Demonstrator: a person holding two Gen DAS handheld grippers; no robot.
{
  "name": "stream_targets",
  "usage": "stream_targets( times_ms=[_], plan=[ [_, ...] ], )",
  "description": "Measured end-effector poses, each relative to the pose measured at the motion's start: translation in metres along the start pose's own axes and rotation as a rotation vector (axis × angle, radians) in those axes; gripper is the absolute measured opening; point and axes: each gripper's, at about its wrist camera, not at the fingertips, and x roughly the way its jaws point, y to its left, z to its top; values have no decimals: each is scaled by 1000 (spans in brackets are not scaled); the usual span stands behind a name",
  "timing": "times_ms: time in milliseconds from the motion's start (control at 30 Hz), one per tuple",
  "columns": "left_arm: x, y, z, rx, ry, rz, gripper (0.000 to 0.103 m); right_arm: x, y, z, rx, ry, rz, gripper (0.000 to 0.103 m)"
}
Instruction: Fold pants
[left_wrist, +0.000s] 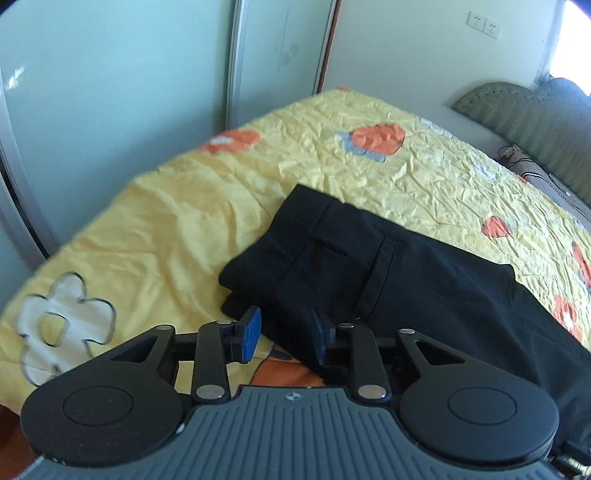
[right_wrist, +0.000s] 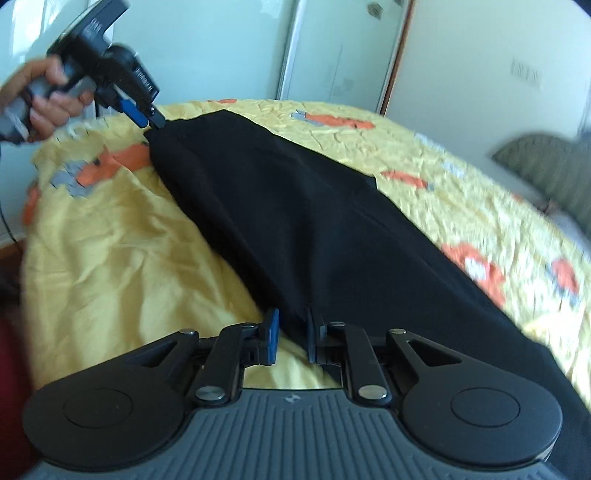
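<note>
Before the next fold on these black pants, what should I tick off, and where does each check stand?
1. Left gripper at the pants: jaws apart around the near edge, not closed. Not ok.
2. Right gripper on the fabric: cloth lies between parted jaws, no firm pinch. Not ok.
3. Pants flat on the bedspread: mostly smooth, but an edge bunches near the left gripper. Not ok.
4. Room on the bed for the fold: open yellow bedspread beside the pants. Ok.
5. Legs aligned on top of each other: lower layers hidden. Cannot tell.
</note>
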Motion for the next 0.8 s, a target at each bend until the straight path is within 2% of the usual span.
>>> stream_targets(
  times_ms=[67,133,200,233,267,300,333,433,500,600,733,800],
  plan=[
    [-18,-11,1,36,-40,-18,35,-30,-26,-11,124,-45,-7,15],
    [-30,-30,3,90,-68,-70,38,-55,-55,-25,265,-93,-98,17],
    [-32,-57,2,147,-75,-163,45,-69,-86,-45,446,-110,-231,37],
    [-29,-72,0,175,-70,-208,49,-72,-101,-58,541,-94,-280,54],
    [-25,-90,-5,203,-49,-246,50,-73,-113,-72,609,-56,-300,56],
    [-21,-107,-11,234,-26,-293,50,-74,-119,-83,651,-29,-323,55],
    [-18,-124,-16,270,-6,-345,50,-81,-121,-92,687,-51,-360,54],
    [-11,-175,-42,393,52,-459,50,-114,-131,-121,893,-217,-374,54],
    [-6,-203,-60,473,75,-510,50,-130,-143,-142,1019,-285,-399,55],
    [0,-237,-82,558,99,-543,50,-143,-164,-171,1173,-322,-449,56],
    [10,-265,-101,606,115,-559,50,-152,-191,-206,1365,-447,-409,57],
    [13,-273,-107,623,107,-560,50,-155,-202,-219,1462,-499,-419,56]
  ],
)
